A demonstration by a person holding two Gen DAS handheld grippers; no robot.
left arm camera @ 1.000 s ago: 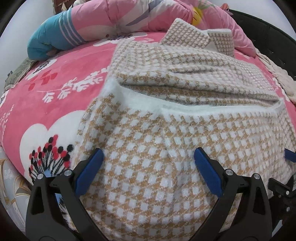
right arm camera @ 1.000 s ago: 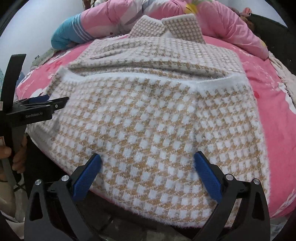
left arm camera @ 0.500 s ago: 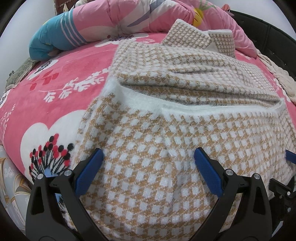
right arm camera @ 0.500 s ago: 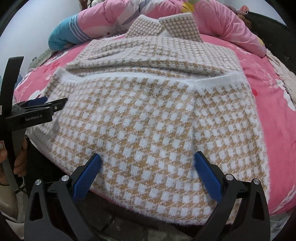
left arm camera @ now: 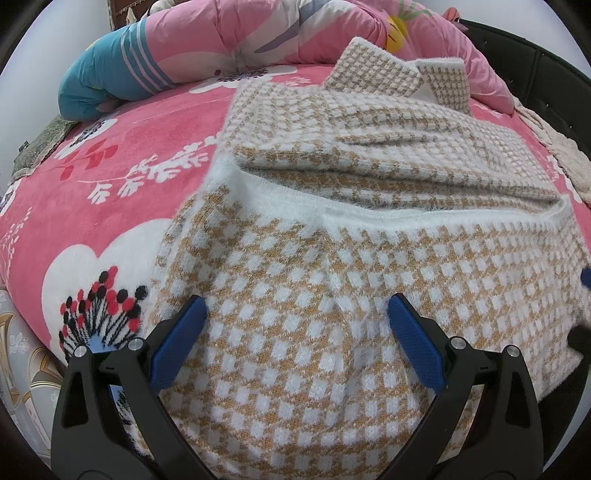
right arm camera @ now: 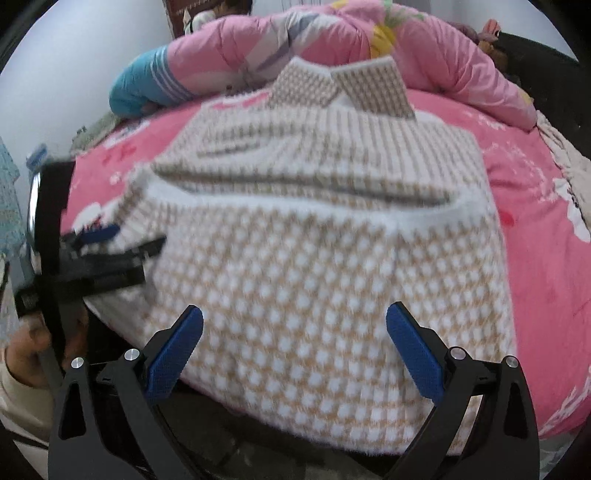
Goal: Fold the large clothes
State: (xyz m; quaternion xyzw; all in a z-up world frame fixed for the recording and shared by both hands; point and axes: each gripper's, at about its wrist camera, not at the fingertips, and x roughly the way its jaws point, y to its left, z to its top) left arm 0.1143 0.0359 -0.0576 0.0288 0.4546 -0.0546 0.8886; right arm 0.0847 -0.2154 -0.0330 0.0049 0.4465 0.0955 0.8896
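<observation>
A fuzzy tan-and-white checked knit sweater (left arm camera: 332, 280) is being kept spread, partly folded, on a pink floral bedspread (left arm camera: 110, 177). The left gripper (left arm camera: 295, 325) and right gripper (right arm camera: 295, 328) are being held wide open over its near edge, nothing grasped.

A bed (left arm camera: 122, 177) covered in a pink blanket printed with white flowers carries everything. A tan-and-white checked sweater (left arm camera: 362, 258) lies spread across its middle, collar toward the far end, hem hanging over the near edge. Beyond the collar a pink quilt (left arm camera: 295, 33) is bunched, with a blue striped pillow (left arm camera: 107, 77) at its left end. Right of the sweater lies a cream knit (left arm camera: 561, 155).
</observation>
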